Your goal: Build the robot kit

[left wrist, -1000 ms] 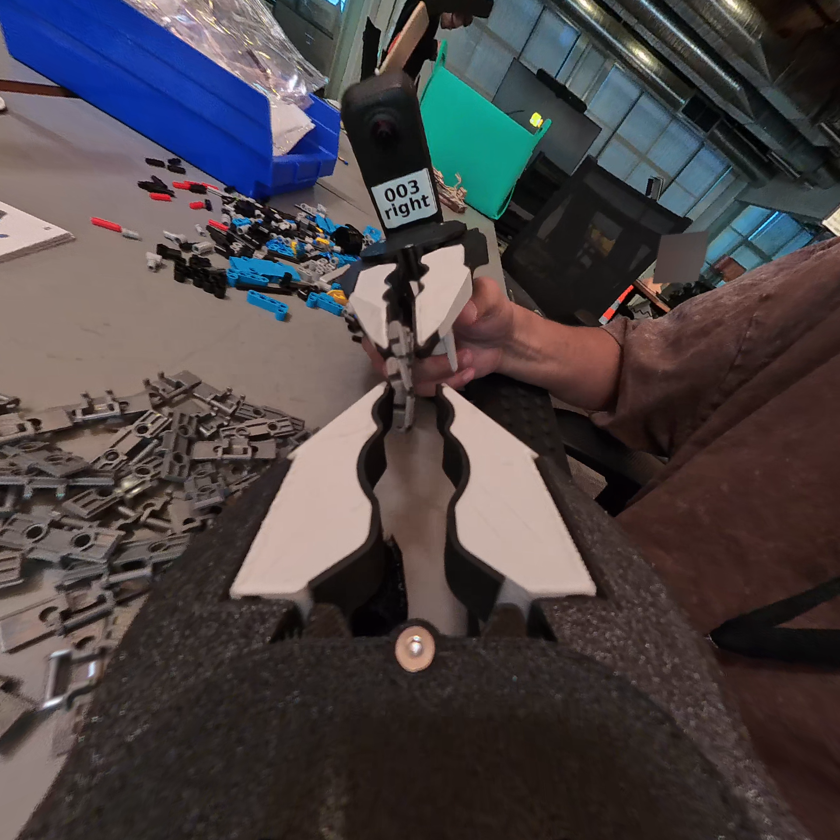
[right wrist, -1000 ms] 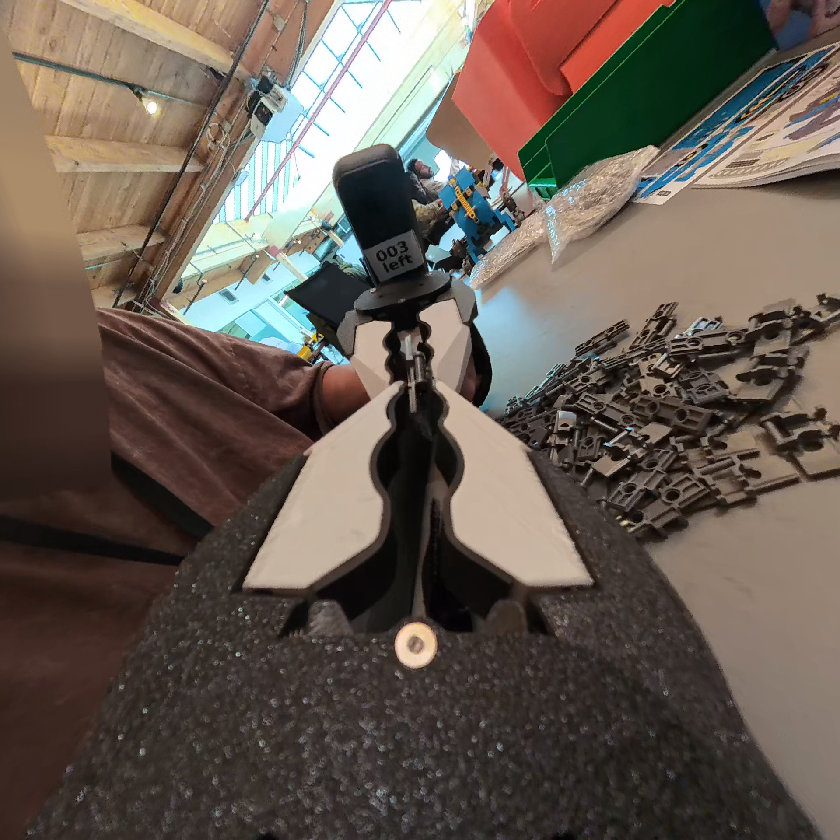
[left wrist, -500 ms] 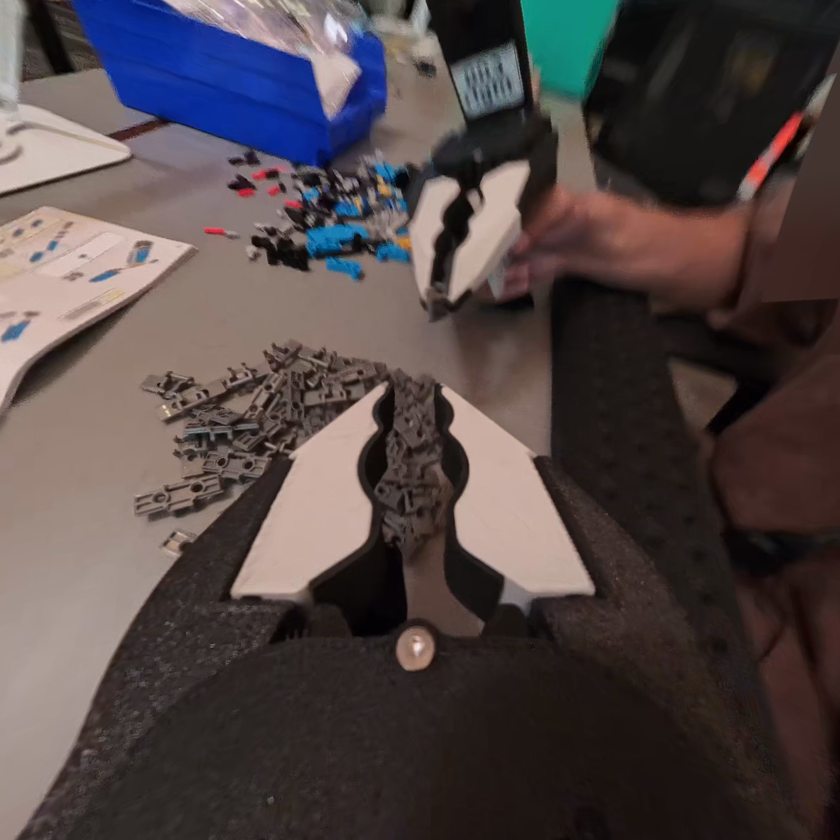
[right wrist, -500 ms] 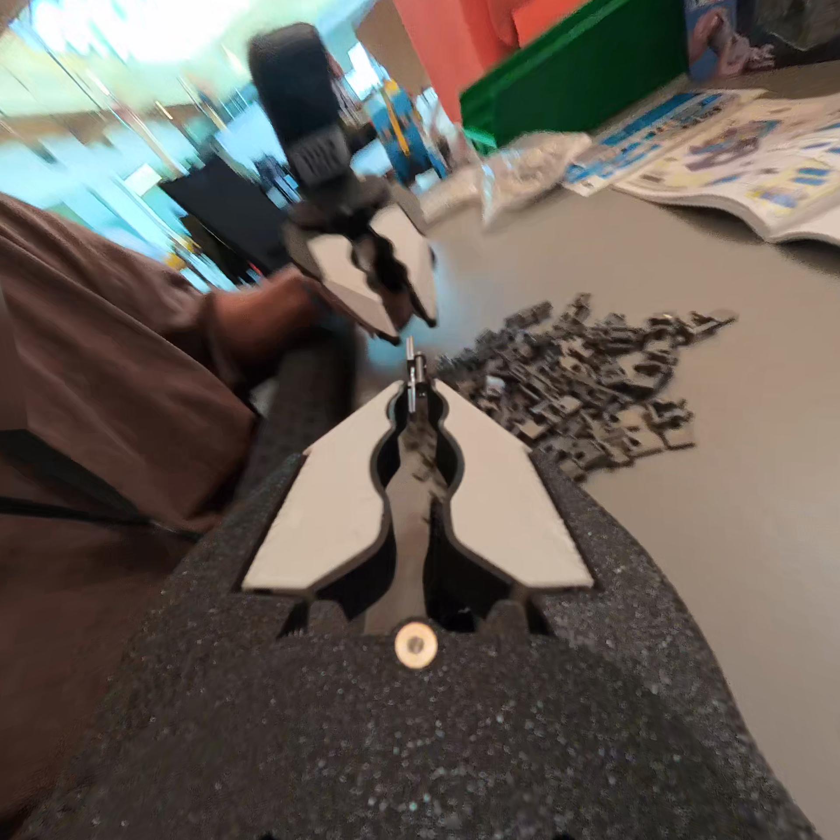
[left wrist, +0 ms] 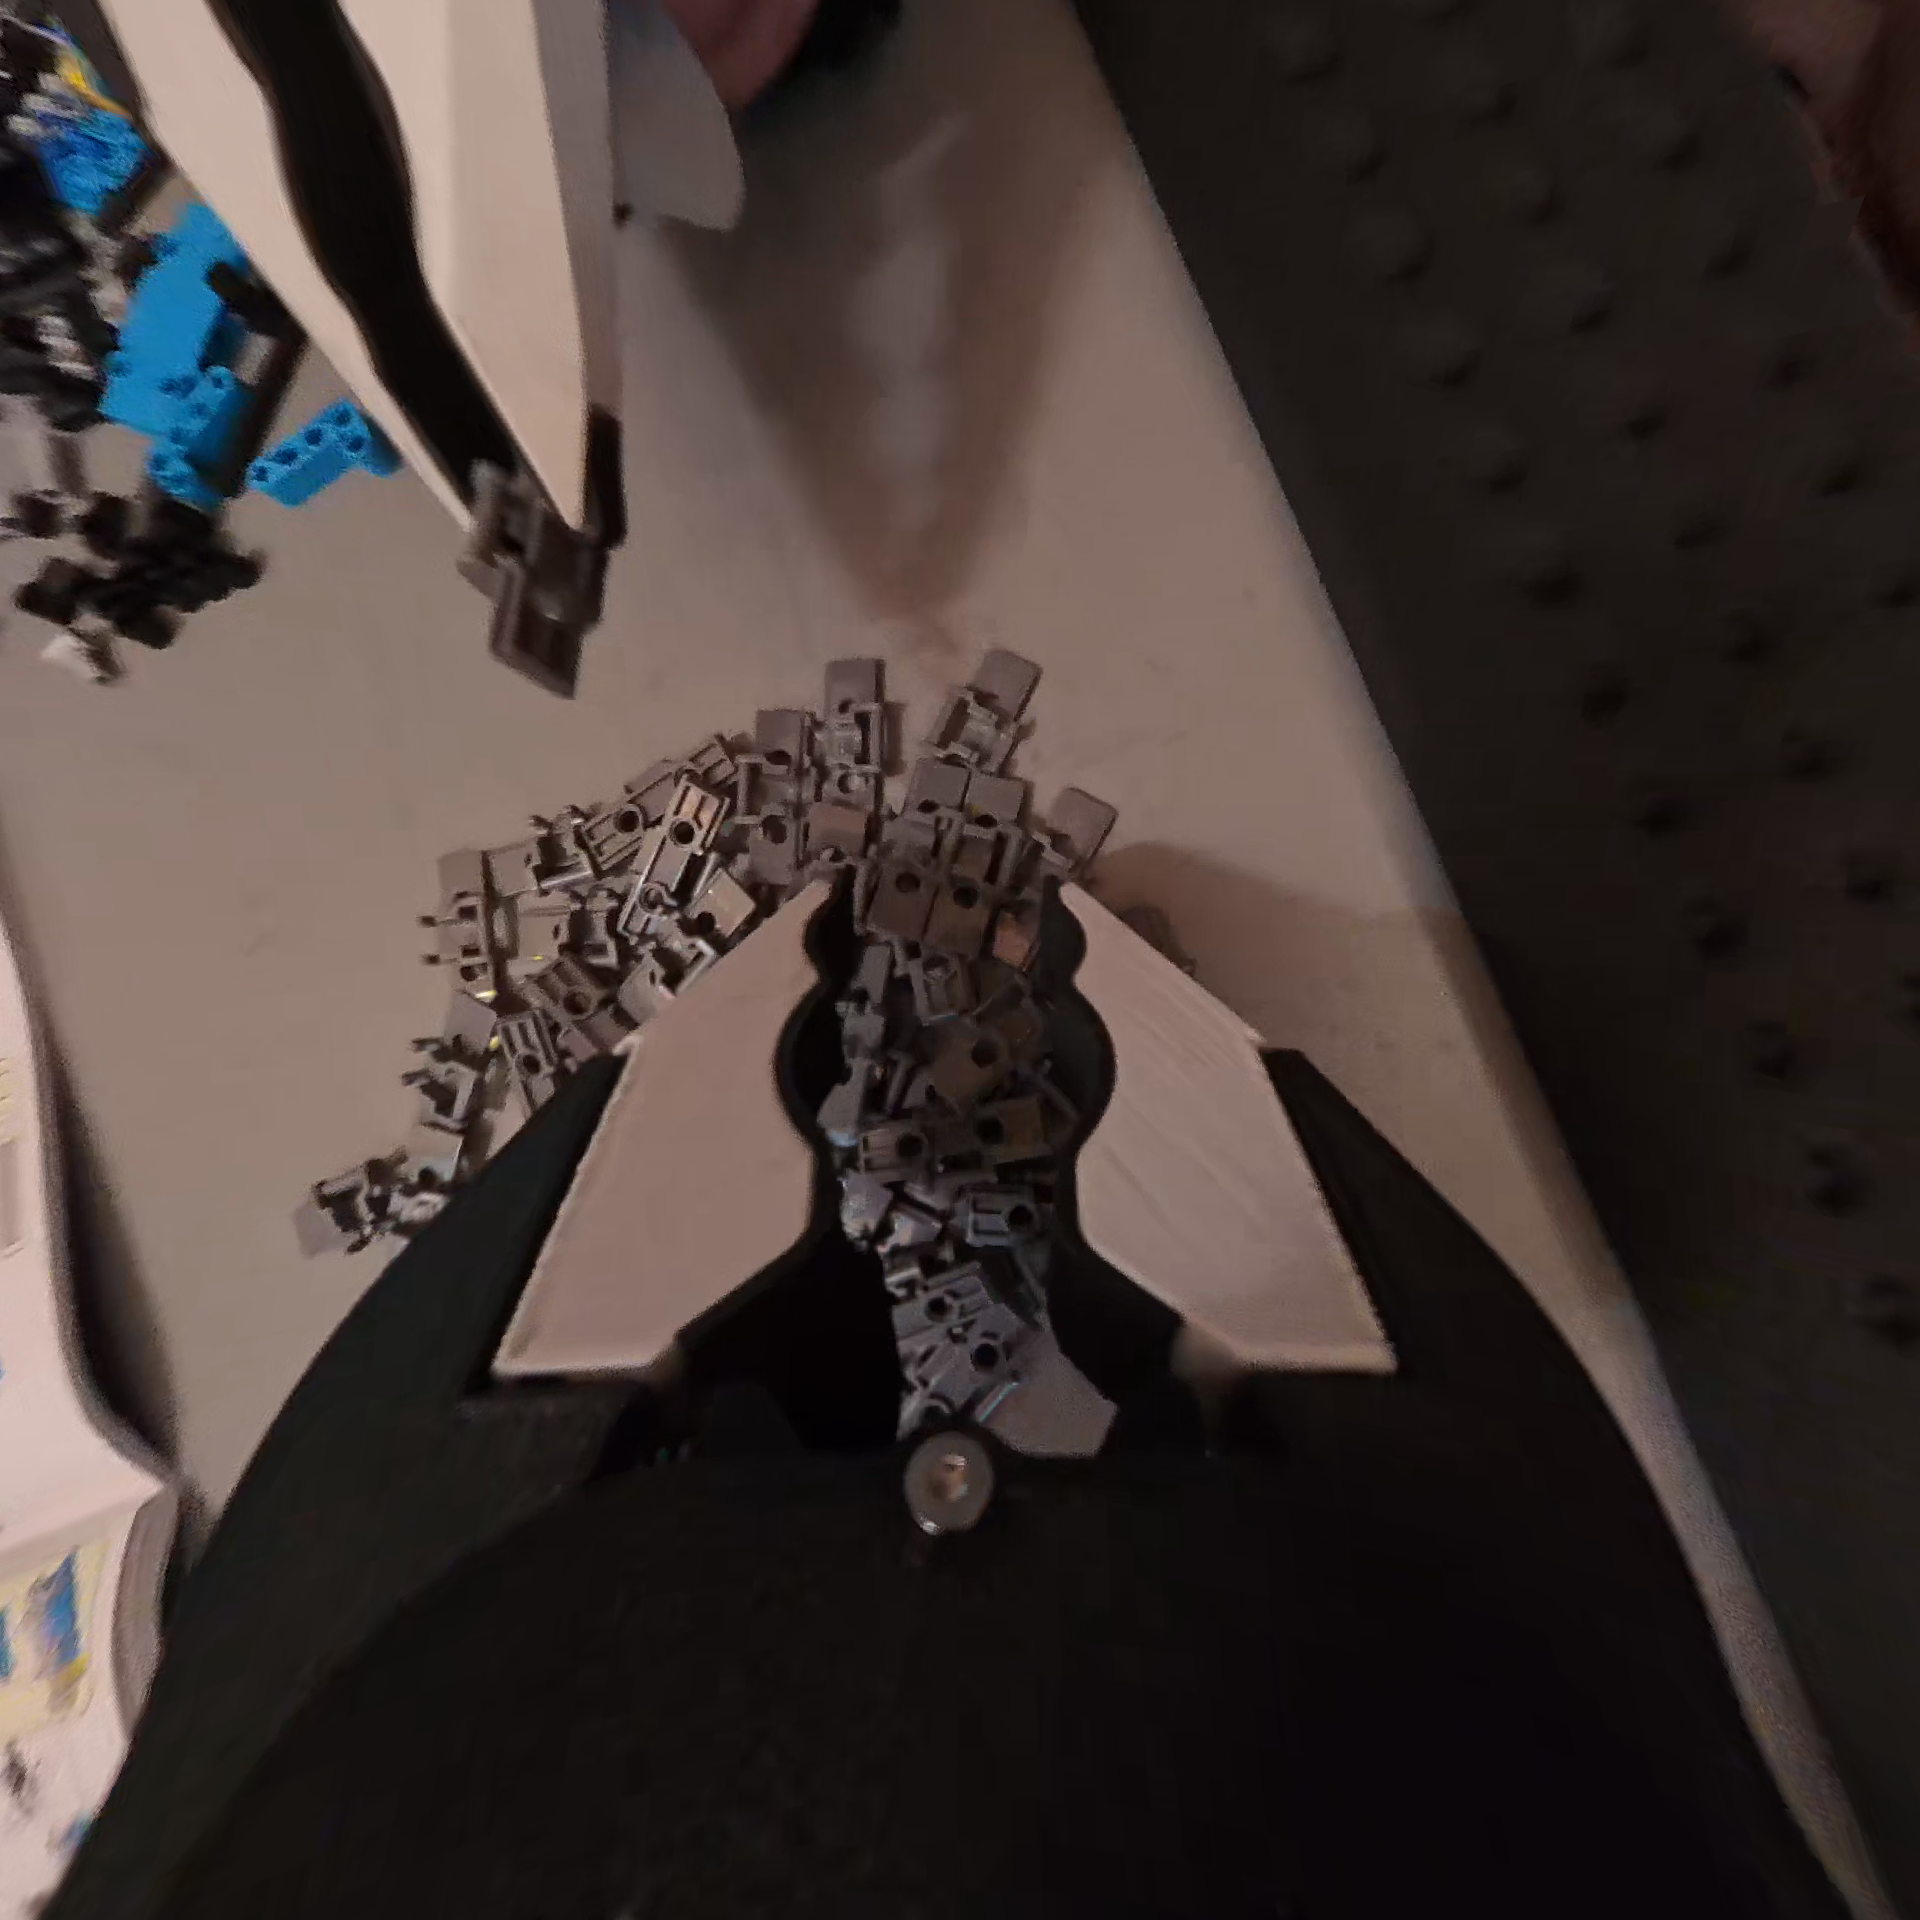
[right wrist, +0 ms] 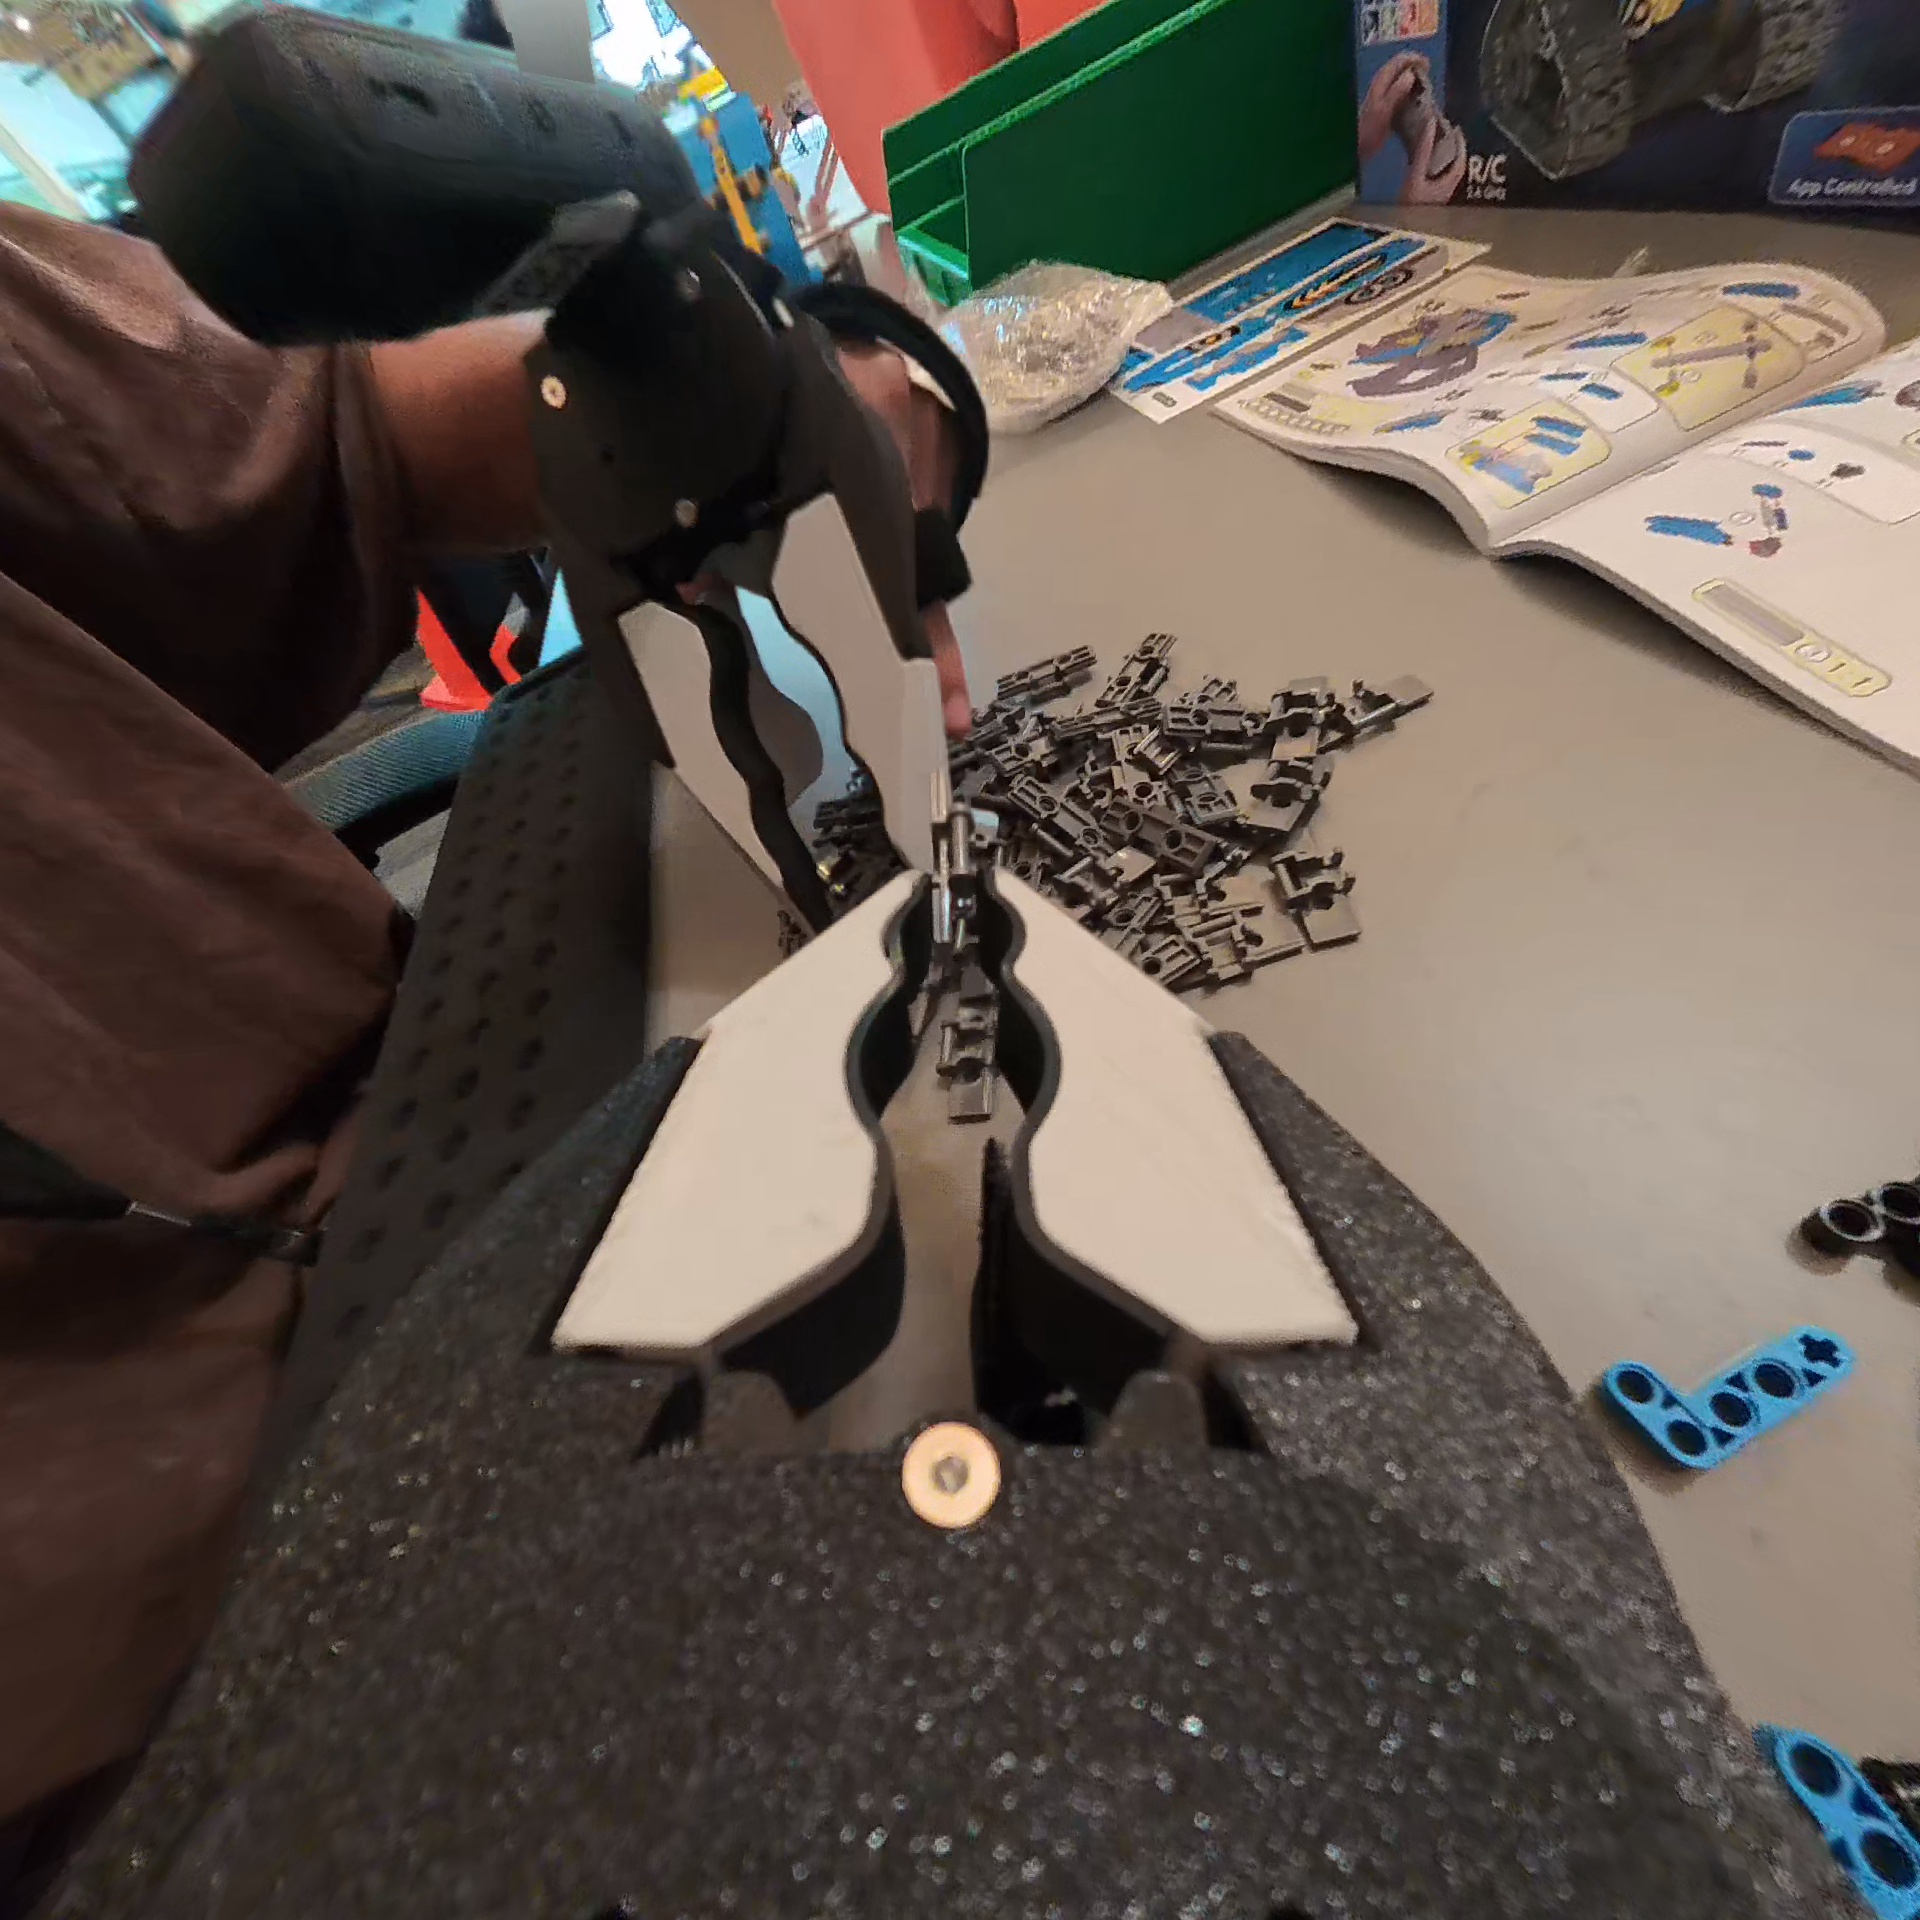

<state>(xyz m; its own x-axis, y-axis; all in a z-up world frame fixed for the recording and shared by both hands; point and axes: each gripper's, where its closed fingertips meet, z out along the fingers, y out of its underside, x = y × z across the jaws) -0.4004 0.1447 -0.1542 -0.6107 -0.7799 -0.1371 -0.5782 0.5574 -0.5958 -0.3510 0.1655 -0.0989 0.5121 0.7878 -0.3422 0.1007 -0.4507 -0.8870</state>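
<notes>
A pile of small dark grey plastic links (left wrist: 727,831) lies on the grey table (left wrist: 260,883). My left gripper (left wrist: 951,894) is open and points straight down, its tips just over the pile's near edge. Links show between its fingers; none is gripped. My right gripper (right wrist: 956,883) is shut on a short strip of joined grey links (right wrist: 951,842), seen edge-on. In the left wrist view the right gripper (left wrist: 540,520) hangs up and to the left with the strip (left wrist: 535,603) below its tips. In the right wrist view the left gripper (right wrist: 878,842) stands over the pile (right wrist: 1143,790).
An open instruction booklet (right wrist: 1558,416), a clear plastic bag (right wrist: 1049,332), a green bin (right wrist: 1091,156) and a printed box (right wrist: 1662,94) lie beyond the pile. Blue beams (right wrist: 1725,1392) and black rings (right wrist: 1870,1226) lie right; blue and black parts (left wrist: 187,395) lie left. A black perforated mat (left wrist: 1558,520) lines the table edge. The left gripper's tips are roughly 8 centimetres from the right gripper's.
The grippers, tip to tip at the strip a second ago, have parted. My left gripper swung down over the pile and opened wider. My right gripper lowered toward the table, keeping the strip.
</notes>
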